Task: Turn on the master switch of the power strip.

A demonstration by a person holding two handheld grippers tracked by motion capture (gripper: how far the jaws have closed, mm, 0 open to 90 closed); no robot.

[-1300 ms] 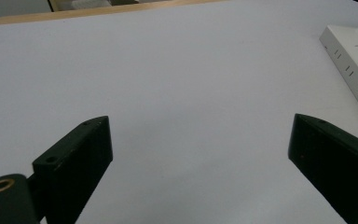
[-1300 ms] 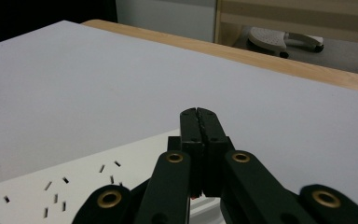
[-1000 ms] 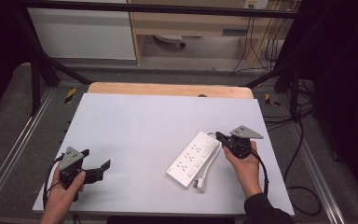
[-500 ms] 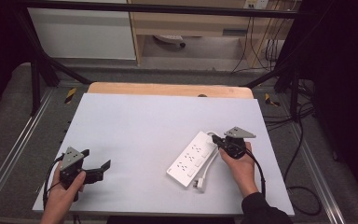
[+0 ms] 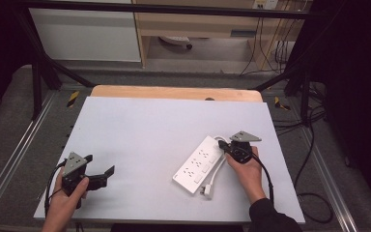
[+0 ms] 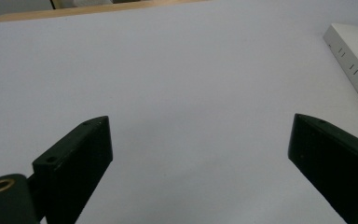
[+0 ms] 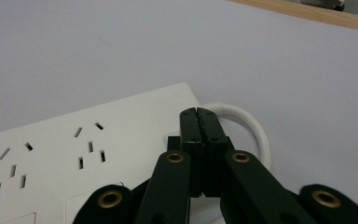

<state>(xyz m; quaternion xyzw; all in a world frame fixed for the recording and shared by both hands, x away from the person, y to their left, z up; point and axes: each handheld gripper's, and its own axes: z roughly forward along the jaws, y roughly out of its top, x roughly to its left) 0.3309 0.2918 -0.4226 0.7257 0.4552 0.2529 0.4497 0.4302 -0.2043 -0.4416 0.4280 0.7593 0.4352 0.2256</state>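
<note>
Since the earlier frames the right gripper [image 5: 223, 146] has slid a little toward the power strip [image 5: 199, 163], and its tip now sits over the strip's cable end; the left gripper [image 5: 107, 173] has kept its place.

Nearest the person, two hands come in from the bottom of the high view. The left hand [image 5: 65, 198] holds its gripper low at the desk's [image 5: 164, 121] near left corner, jaws spread wide with nothing between them; in the left gripper view they frame bare grey surface, with the strip's edge at the far right. The right hand [image 5: 245, 171] holds its gripper at the near right, jaws pressed together and empty, as the right gripper view shows plainly. Whether the tip actually touches the strip's top I cannot tell for sure.

The white power strip lies diagonally on the desk, right of centre, its sockets facing up. Its white cable [image 7: 249, 126] loops out from the end by the right gripper and runs back along the strip's side to a plug [image 5: 206, 192] lying near the person.

Beyond that, the grey surface gives way to a wooden edge [image 5: 174, 92] at the far side of the desk.
</note>
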